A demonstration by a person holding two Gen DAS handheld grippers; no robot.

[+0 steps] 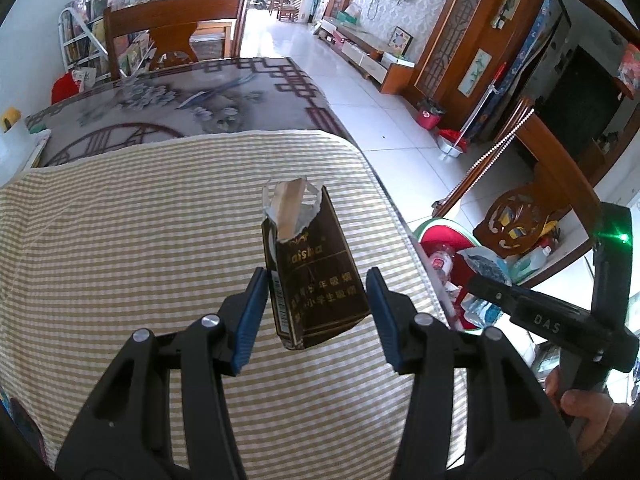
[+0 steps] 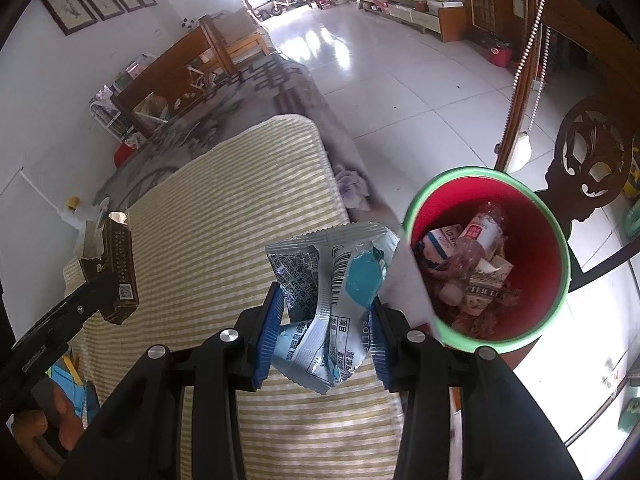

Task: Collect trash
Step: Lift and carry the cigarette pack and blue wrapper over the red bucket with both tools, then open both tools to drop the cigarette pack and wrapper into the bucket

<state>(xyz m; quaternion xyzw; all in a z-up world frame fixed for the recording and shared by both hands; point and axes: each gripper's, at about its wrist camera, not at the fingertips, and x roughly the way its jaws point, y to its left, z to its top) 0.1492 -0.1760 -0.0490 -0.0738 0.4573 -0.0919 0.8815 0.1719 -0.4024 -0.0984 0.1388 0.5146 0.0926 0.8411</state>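
1. Progress, as I judge it: the red bin (image 2: pixel 536 216) with the green rim stands on the floor just beside the table's right edge and already holds trash, so part of the collecting looks done. Two pieces are held above the striped tablecloth (image 1: pixel 120 240) and not yet dropped.
2. The left gripper (image 1: pixel 316 312) holds a dark brown cigarette pack (image 1: pixel 316 276) with a torn foil top. It stands upright between the blue pads, touching the left pad, with a gap showing at the right pad. The pack is lifted off the cloth, so it seems pinched, though the far contact is hard to see.
3. The right gripper (image 2: pixel 324 336) is closed on a crumpled silver-and-blue snack wrapper (image 2: pixel 332 300), near the bin's rim but not over its opening.
4. Count: two grippers, two held pieces, one bin. Inside the bin I make out one small plastic bottle (image 2: pixel 482 232), a few small cartons and some scraps; the exact number is unclear.
5. No other loose trash shows on the cloth.
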